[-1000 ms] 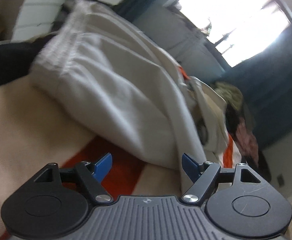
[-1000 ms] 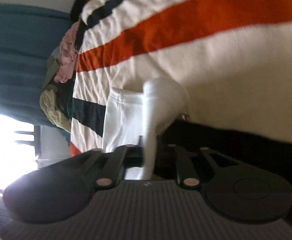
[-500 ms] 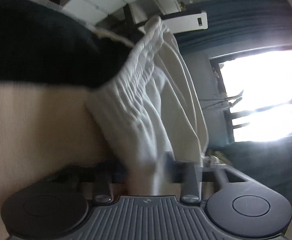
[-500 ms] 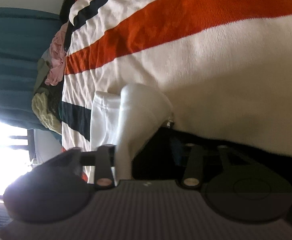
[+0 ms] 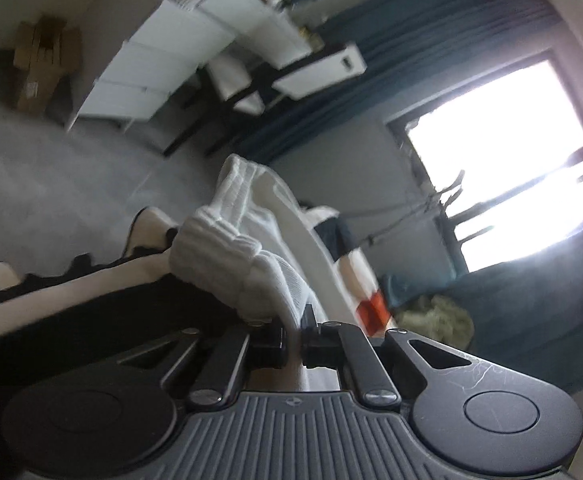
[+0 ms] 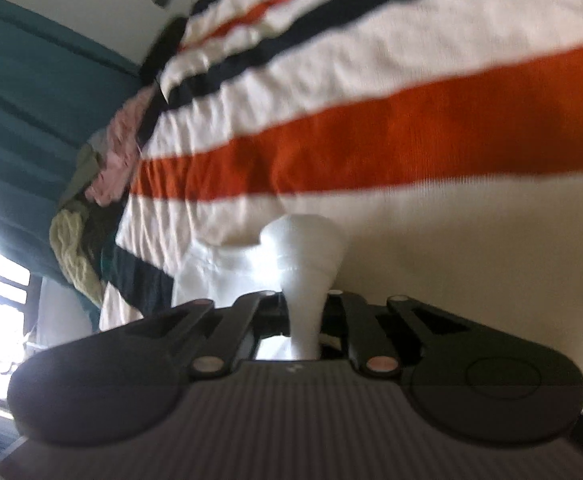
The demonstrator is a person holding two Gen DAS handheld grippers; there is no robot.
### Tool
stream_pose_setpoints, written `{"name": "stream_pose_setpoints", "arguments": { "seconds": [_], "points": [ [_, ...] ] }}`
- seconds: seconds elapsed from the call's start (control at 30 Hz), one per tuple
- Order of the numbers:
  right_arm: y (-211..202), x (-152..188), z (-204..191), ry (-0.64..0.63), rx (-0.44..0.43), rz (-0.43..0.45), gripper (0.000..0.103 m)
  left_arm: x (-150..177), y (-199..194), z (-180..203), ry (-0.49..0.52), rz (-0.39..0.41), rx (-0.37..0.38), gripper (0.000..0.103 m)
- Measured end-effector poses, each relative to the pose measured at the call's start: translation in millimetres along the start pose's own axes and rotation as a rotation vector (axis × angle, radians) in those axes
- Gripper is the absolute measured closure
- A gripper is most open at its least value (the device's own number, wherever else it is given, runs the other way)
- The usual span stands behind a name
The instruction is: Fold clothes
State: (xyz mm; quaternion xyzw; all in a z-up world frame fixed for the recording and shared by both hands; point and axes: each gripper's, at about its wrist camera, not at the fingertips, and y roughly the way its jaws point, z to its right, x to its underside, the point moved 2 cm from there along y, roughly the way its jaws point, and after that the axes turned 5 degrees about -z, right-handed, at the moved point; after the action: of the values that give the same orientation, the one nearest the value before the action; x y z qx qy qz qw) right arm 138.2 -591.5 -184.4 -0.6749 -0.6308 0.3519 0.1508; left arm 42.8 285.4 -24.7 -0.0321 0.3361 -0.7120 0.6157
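no readable writing or containers here; left gripper (image 5: 294, 334) is clamped on the white garment (image 5: 251, 256), right gripper (image 6: 306, 312) pinches it too, striped blanket (image 6: 371, 152) at 12 o'clock

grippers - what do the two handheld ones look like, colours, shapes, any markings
Both the left gripper and the right gripper are matt black, with a ribbed dark grey body carrying a small centre logo. Each has two round disc-shaped lobes at the sides and slim linkage bars with silver pivot screws leading to the fingers. The left one shows fine scratches on one lobe.
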Motion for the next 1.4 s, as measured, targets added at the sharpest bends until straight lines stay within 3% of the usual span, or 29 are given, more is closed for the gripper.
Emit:
{"name": "stream_pose_setpoints", "arguments": {
  "seconds": [0.1, 0.23, 0.37, 0.47, 0.57, 0.63, 0.7, 0.73, 0.8, 0.97, 1.1, 1.2, 1.4],
  "points": [
    [-9, -2, 4, -0.005, 0.085, 0.051, 0.098, -4, -18, -24, 0.062, -0.056, -0.069, 0.097],
    [-10, -6, 20, 0.028, 0.24, 0.056, 0.097, 7, -22, -61, 0.101, -0.134, -0.186, 0.096],
    [-6, -7, 20, -0.03, 0.306, 0.043, 0.095, 15, -21, -85, 0.126, -0.15, -0.216, 0.094],
    [-8, -5, 12, -0.095, 0.336, 0.056, 0.088, 18, -25, -75, 0.185, -0.153, -0.235, 0.09],
    [-10, -8, 9, -0.121, 0.365, 0.065, 0.067, 24, -30, -58, 0.283, -0.164, -0.273, 0.081],
    [-18, -7, 1, -0.153, 0.393, 0.113, 0.04, 31, -31, -49, 0.345, -0.166, -0.301, 0.059],
    [-32, -6, -17, -0.251, 0.4, 0.214, 0.023, 37, -44, -41, 0.396, -0.135, -0.33, 0.047],
    [-38, -5, -26, -0.297, 0.388, 0.257, 0.02, 40, -51, -36, 0.424, -0.118, -0.342, 0.036],
    [-51, 4, -46, -0.392, 0.321, 0.314, 0.022, 45, -62, -23, 0.485, -0.064, -0.36, 0.026],
    [-91, 46, -98, -0.646, 0.109, 0.422, 0.022, 70, -80, 24, 0.643, 0.065, -0.336, 0.018],
    [-117, 86, -124, -0.795, -0.111, 0.389, 0.022, 102, -82, 64, 0.744, 0.107, -0.265, 0.014],
    [-134, 115, -132, -0.863, -0.252, 0.315, 0.022, 134, -73, 94, 0.826, 0.101, -0.195, 0.014],
    [-153, 168, -134, -0.998, -0.406, 0.23, 0.022, 189, -48, 134, 0.924, 0.061, -0.077, 0.013]
  ]
}}
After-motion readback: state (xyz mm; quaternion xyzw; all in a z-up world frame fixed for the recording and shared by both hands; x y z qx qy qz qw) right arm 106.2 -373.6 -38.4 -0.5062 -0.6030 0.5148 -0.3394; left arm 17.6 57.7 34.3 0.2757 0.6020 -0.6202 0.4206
